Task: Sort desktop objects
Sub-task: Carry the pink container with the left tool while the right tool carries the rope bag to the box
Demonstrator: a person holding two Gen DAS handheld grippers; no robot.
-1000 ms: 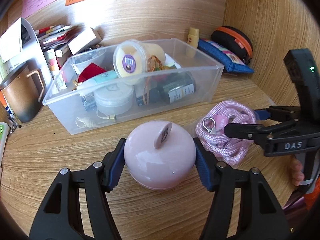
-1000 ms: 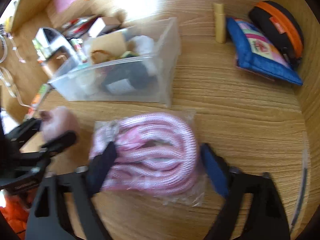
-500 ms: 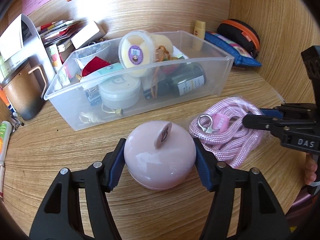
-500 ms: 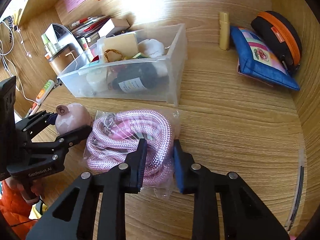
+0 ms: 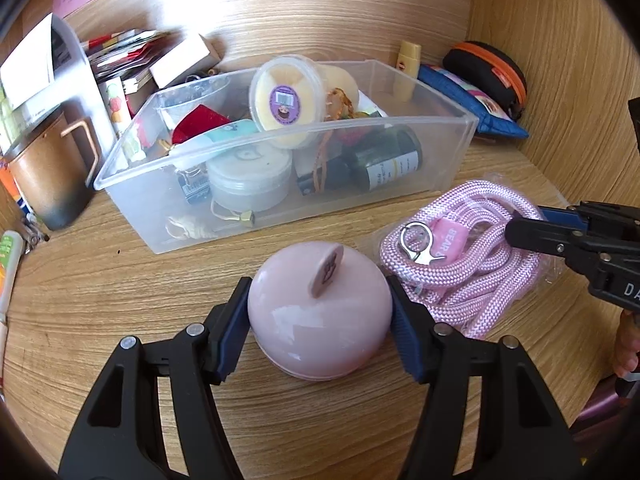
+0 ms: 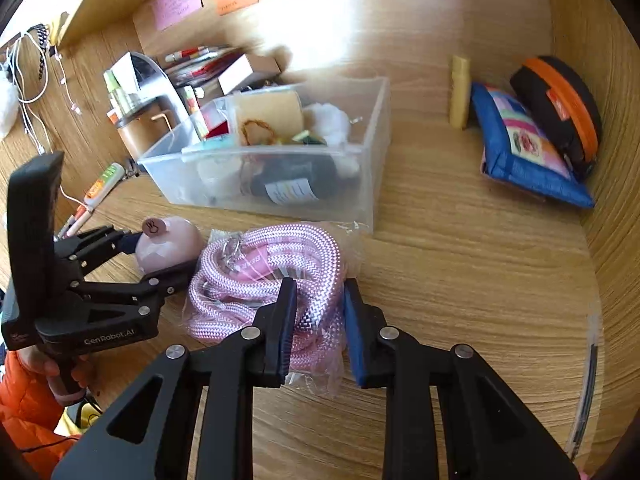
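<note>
Left hand-held gripper point(image 5: 320, 324) clamps pink dome point(image 5: 320, 312); right point(image 6: 318, 320) — rope bundle point(image 6: 264, 280).

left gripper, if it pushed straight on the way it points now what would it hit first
Probably the clear plastic bin: its front wall lies just beyond the pink round container that the left gripper grips. Depth is hard to judge.

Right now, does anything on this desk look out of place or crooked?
Yes. In the clear bin, a round yellow tub stands tipped on its edge atop the pile, above the rim. A dark bottle lies on its side beneath it. Nothing looks spilled or broken.
</note>
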